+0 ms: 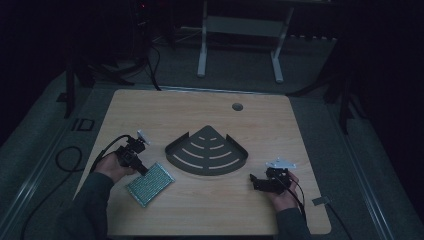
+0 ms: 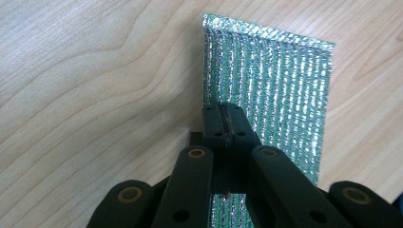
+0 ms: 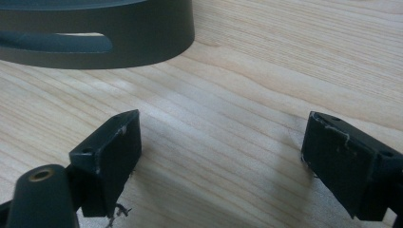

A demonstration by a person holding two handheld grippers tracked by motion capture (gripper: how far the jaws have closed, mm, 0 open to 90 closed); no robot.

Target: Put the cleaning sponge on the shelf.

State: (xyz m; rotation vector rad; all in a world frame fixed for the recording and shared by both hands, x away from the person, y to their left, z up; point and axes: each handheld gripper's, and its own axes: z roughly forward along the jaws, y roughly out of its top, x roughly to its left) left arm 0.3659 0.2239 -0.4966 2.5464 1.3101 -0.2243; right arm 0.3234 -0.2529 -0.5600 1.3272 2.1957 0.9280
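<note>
Silvery-green foil pouch (image 1: 150, 184) lies flat on the wooden table (image 1: 260, 130), at about 7 o'clock from the table's centre, near the front-left edge. Left gripper (image 1: 142, 169) sits at the pouch's 10 o'clock corner, held by the person's left hand (image 1: 112, 166). In the left gripper view the jaws are pressed together on the pouch's (image 2: 280, 95) near edge, foil pinched between them, left gripper (image 2: 226, 118) tips closed tight. Pouch surface shows a ribbed, shiny weave; far end has a flat sealed strip.

Dark grey corner shelf tray (image 1: 207, 151), fan-shaped with curved slots, sits at table centre, just beside the pouch at its 2 o'clock, not touching. Right gripper (image 1: 256, 181) is at 4 o'clock from the tray, near the front-right, held by the right hand (image 1: 282, 196), jaws pointing toward 9 o'clock. In the right gripper view its jaws stand wide apart with bare table (image 3: 266, 71) between them, right gripper (image 3: 221, 156) holding nothing; tray wall (image 3: 142, 42) shows at 11 o'clock, apart from the jaws.

Round cable hole (image 1: 237, 106) at the table's 12 o'clock. Black cable (image 1: 70, 165) trails off the left gripper toward 9 o'clock. White desk frame legs (image 1: 240, 40) on the floor behind the table.
</note>
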